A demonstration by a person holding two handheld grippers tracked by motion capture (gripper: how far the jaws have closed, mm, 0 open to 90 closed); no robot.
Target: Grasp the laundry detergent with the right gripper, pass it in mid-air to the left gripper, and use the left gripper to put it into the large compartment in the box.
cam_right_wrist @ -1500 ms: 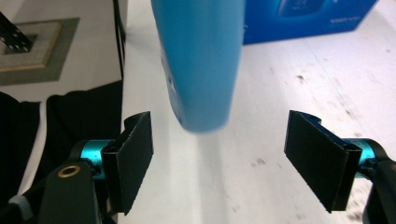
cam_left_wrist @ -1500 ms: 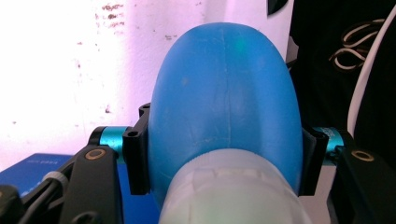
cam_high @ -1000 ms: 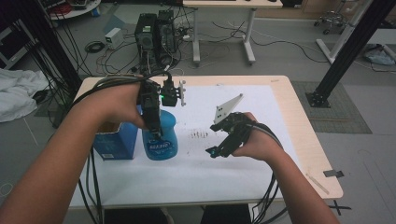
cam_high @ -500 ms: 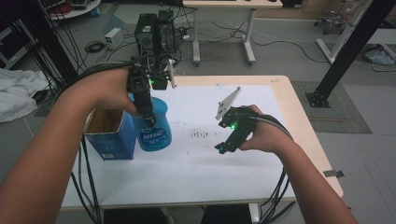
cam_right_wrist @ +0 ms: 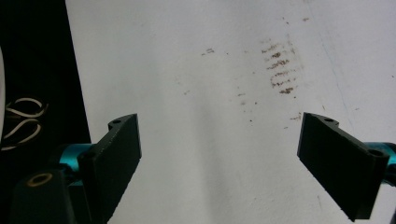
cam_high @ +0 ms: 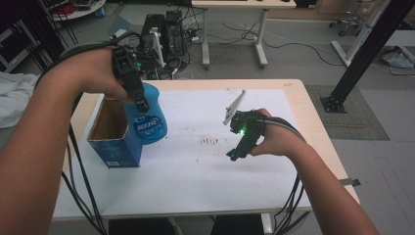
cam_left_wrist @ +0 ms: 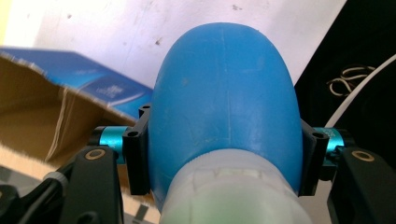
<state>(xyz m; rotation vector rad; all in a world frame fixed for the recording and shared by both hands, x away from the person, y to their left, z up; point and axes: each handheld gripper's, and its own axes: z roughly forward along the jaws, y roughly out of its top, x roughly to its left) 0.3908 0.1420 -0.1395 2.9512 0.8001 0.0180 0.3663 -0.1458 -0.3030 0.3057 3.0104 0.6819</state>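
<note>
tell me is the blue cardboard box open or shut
Open: the blue cardboard box has its top flaps up, showing its brown inside, beside the blue plastic bottle.

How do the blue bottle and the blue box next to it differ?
The bottle is rounded, smooth plastic; the box is squared cardboard with a brown inside. The bottle is clamped near its top by the left gripper and looks lifted and tilted; the box stands on the table, untouched. The bottle has a whitish cap; the box is open at the top. Both are blue with labels.
</note>
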